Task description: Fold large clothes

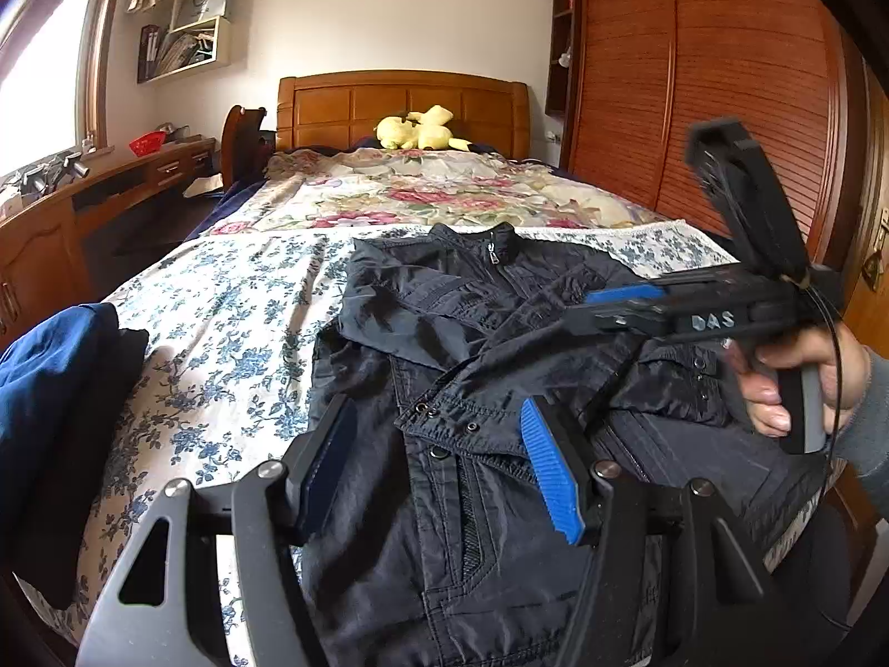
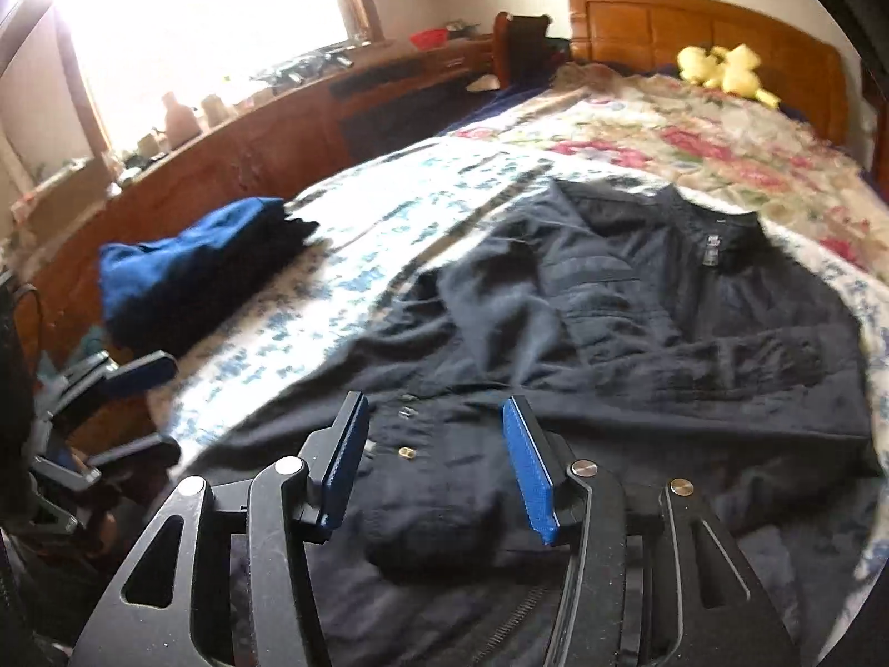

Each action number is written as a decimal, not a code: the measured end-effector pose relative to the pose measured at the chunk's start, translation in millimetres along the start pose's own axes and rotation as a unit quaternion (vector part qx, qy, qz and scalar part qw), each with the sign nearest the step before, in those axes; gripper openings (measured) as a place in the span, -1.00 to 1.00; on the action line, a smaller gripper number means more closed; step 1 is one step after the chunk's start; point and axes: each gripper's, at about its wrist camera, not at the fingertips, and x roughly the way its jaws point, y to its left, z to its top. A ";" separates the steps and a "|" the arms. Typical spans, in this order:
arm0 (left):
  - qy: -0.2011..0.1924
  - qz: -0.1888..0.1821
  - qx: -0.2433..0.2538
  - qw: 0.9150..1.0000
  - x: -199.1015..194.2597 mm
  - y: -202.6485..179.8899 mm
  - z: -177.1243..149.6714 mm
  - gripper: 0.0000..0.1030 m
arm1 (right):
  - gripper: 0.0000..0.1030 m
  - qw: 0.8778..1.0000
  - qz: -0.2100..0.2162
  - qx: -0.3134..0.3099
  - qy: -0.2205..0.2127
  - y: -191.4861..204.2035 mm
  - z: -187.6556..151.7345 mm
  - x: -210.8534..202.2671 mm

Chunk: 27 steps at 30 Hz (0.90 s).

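Your left claw [image 1: 439, 461] and right claw [image 2: 433, 461] both stand open and empty above the dark jacket [image 1: 500, 389], which lies spread on the bed [image 1: 233, 300] near its foot edge. Motion blur obscures jacket detail in the right wrist view.

The left wrist view was taken low and close over the jacket [image 1: 500, 367], facing up the bed [image 1: 233, 300] to the headboard [image 1: 400, 105]. The right wrist view was aimed leftward toward the window [image 2: 211, 5]. Jacket, bed and headboard were shared.
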 end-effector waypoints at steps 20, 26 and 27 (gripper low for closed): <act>0.075 -0.003 0.024 0.997 -11.5 -17.0 -40.6 0.18 | -0.01 0.976 -0.199 0.088 0.028 -108.6 -182.8 -143.3; 0.112 0.009 -0.003 0.994 -11.7 3.3 -53.6 0.18 | 0.00 0.968 -0.219 0.117 0.042 -120.8 -224.1 -175.3; 0.115 0.014 -0.005 0.993 -11.5 6.4 -55.6 0.18 | 0.00 0.967 -0.216 0.126 0.044 -122.7 -230.8 -179.6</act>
